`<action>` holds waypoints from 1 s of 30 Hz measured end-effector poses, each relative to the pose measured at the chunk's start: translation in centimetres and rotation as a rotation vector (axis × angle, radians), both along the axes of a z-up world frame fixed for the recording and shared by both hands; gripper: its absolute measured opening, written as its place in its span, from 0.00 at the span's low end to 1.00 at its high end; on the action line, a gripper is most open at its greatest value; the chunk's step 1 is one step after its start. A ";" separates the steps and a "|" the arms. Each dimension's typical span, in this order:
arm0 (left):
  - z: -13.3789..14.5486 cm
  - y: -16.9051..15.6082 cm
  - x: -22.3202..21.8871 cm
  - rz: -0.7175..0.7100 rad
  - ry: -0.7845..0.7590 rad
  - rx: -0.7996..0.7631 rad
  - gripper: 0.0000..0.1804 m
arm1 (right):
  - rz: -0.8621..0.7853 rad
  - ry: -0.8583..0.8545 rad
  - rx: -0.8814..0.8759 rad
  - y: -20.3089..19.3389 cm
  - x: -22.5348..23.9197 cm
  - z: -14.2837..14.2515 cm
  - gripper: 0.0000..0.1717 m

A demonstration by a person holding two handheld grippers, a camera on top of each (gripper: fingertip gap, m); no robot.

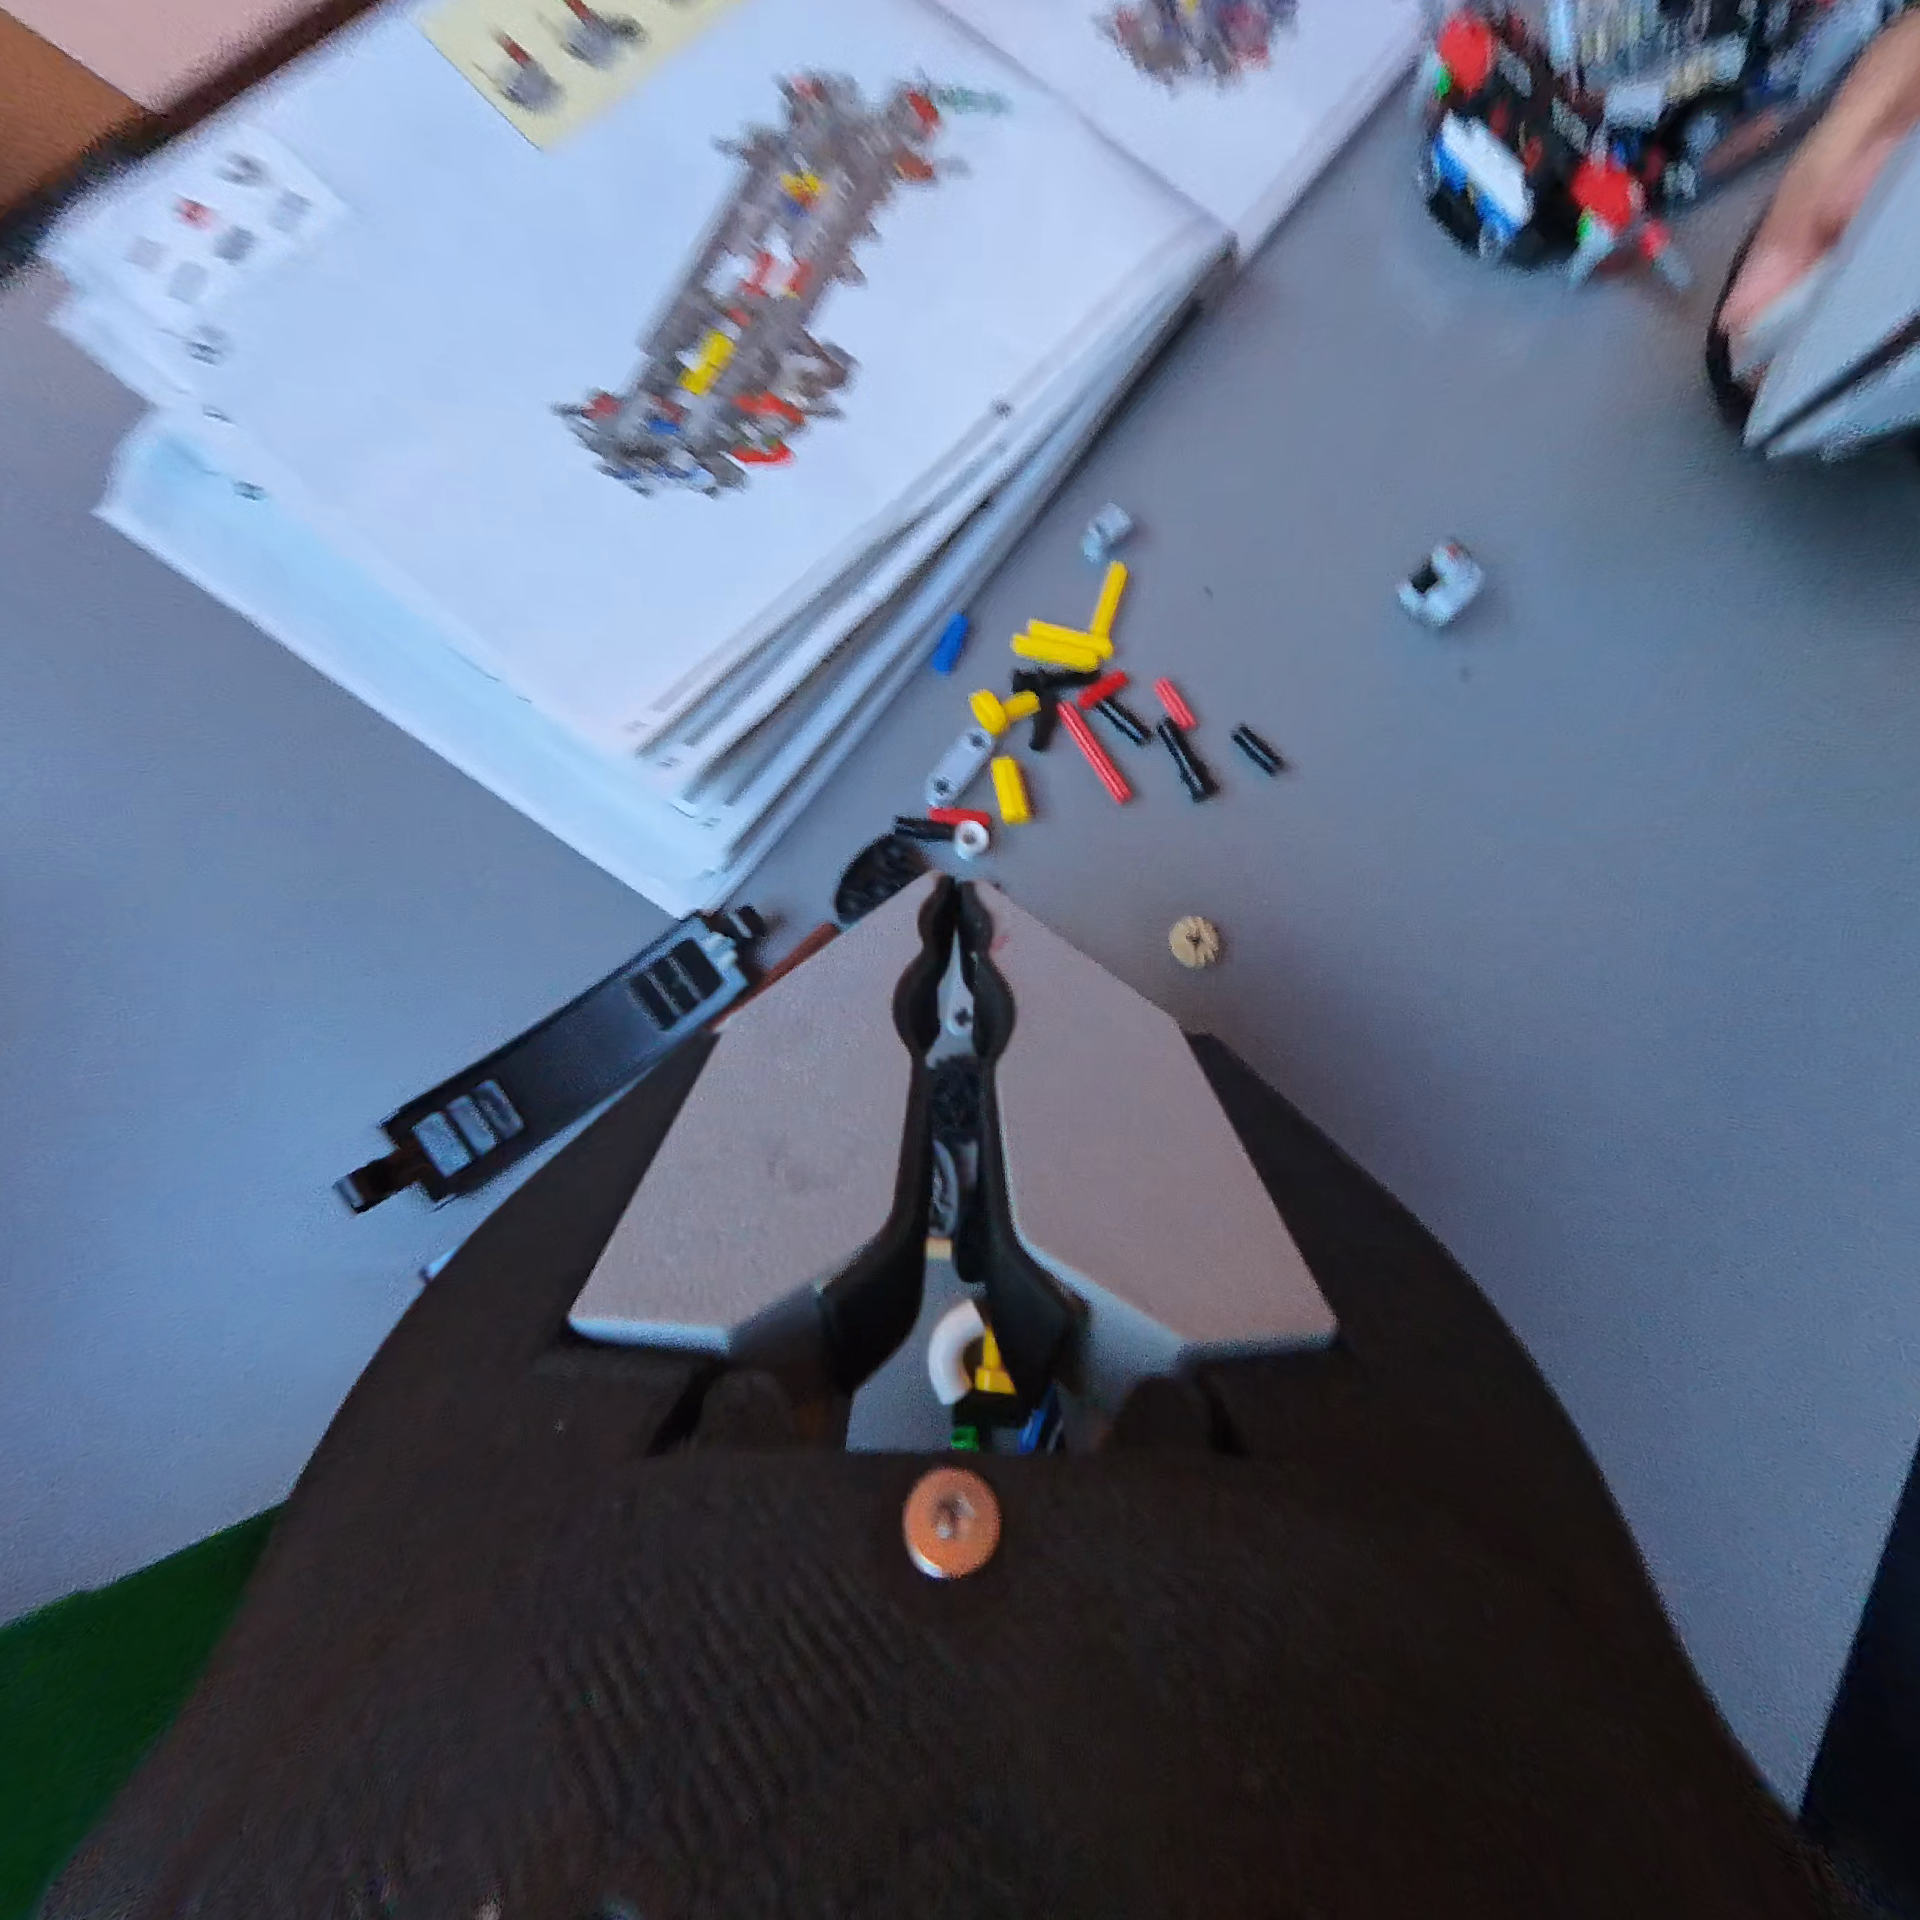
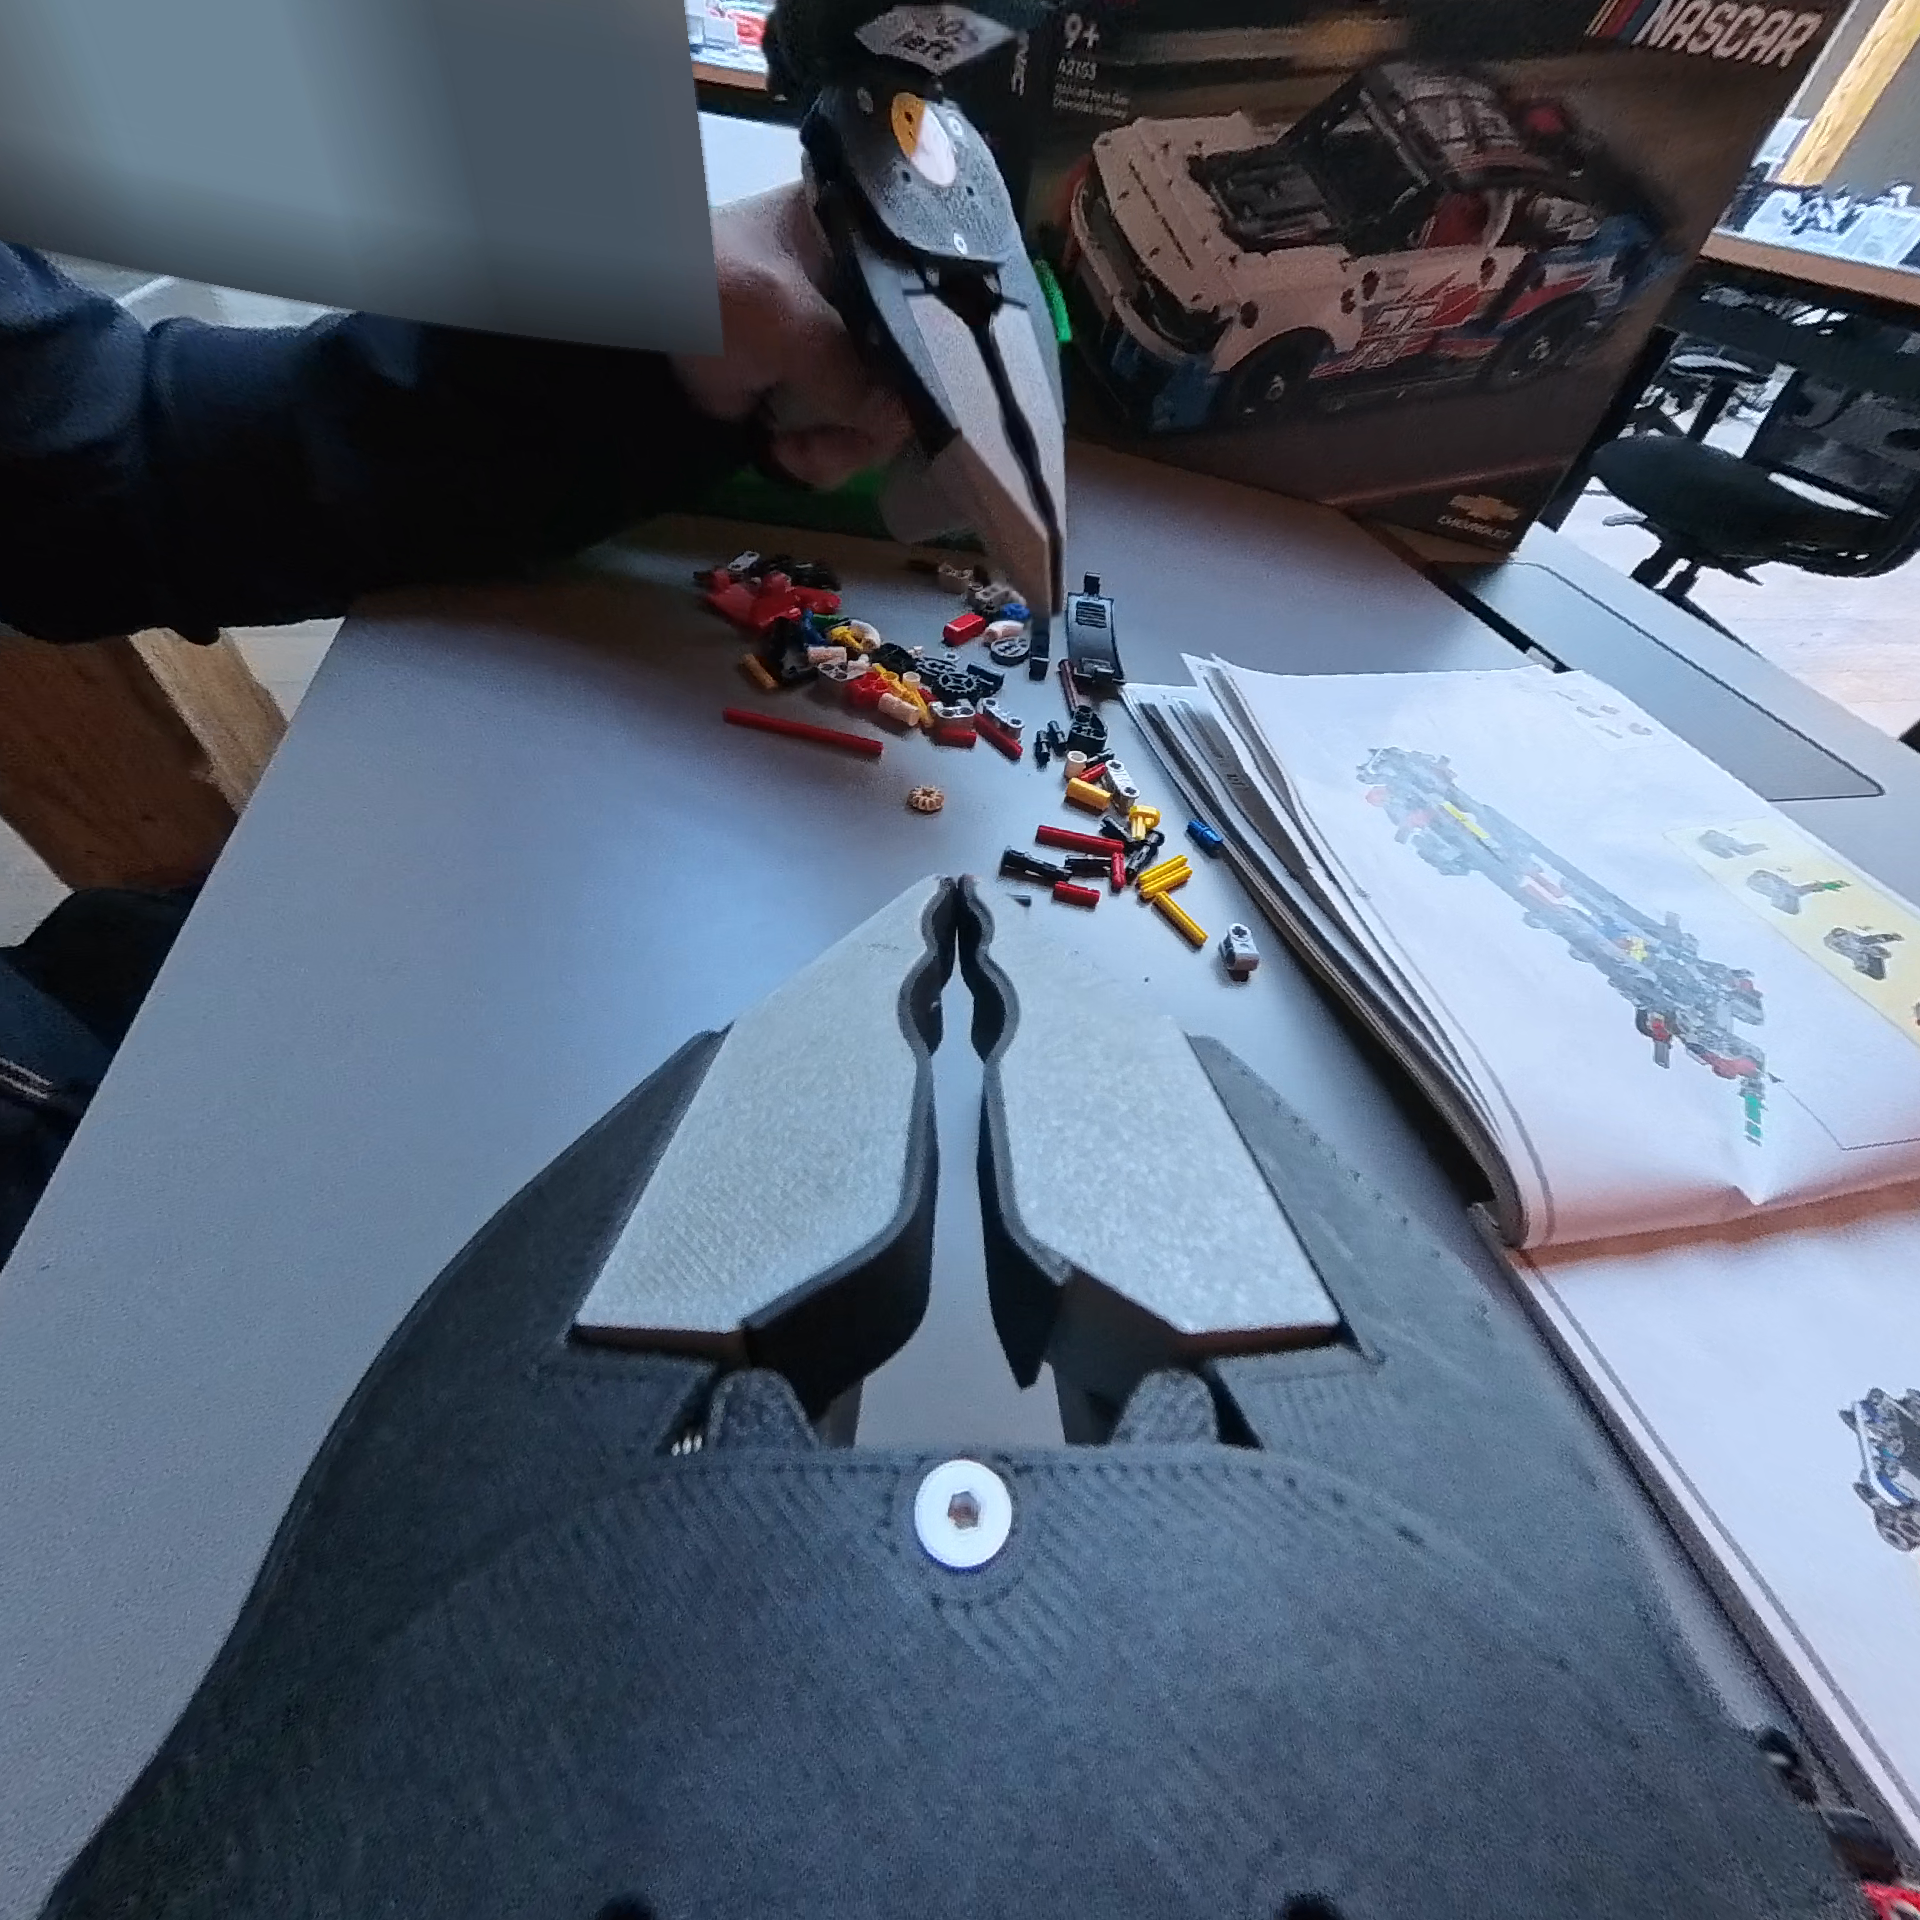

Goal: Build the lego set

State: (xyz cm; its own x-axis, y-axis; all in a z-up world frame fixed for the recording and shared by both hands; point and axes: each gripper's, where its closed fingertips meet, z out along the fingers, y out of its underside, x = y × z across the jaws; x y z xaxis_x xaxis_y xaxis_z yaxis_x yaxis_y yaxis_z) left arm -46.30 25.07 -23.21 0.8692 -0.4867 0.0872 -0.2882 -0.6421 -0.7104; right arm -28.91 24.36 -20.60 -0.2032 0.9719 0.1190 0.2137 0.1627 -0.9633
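My left gripper (image 1: 951, 891) is shut, its tips low over the grey table (image 1: 1455, 883) at the near end of a scatter of small yellow, red and black pins (image 1: 1081, 707). A black rounded piece (image 1: 878, 871) lies just left of its tips. The right wrist view shows it (image 2: 1051, 603) held by a hand, pointing down into the pile of pieces (image 2: 873, 665). My right gripper (image 2: 956, 888) is shut with its tips together, above bare table short of the pins (image 2: 1112, 852). The open instruction booklet (image 1: 623, 364) lies beside them and also shows in the right wrist view (image 2: 1558, 935).
A long black panel (image 1: 582, 1060) lies left of my left gripper. A tan gear (image 1: 1195, 942) and a grey connector (image 1: 1439, 582) lie apart. A partly built model (image 1: 1558, 135) stands far right. The set's box (image 2: 1403, 260) stands at the back. A long red axle (image 2: 802, 732) lies there too. Tip to tip, the grippers are about 20 cm apart.
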 end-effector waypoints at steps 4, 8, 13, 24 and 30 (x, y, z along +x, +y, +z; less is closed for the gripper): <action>3.0 1.0 -1.8 0.106 -0.096 0.134 0.00 | -0.025 0.008 -0.003 0.6 0.1 0.2 0.00; 4.9 1.2 -2.1 0.127 -0.162 0.218 0.00 | -0.059 0.010 -0.025 1.4 0.1 0.2 0.00; 6.0 1.3 -2.4 0.152 -0.134 0.290 0.00 | -0.100 0.041 -0.043 2.4 0.4 0.9 0.00; 6.0 1.2 -1.8 0.126 -0.076 0.305 0.00 | -0.127 0.066 -0.055 3.1 0.6 1.3 0.00; 7.9 0.9 -2.4 0.139 -0.066 0.396 0.00 | -0.119 0.060 -0.069 3.0 0.5 1.2 0.00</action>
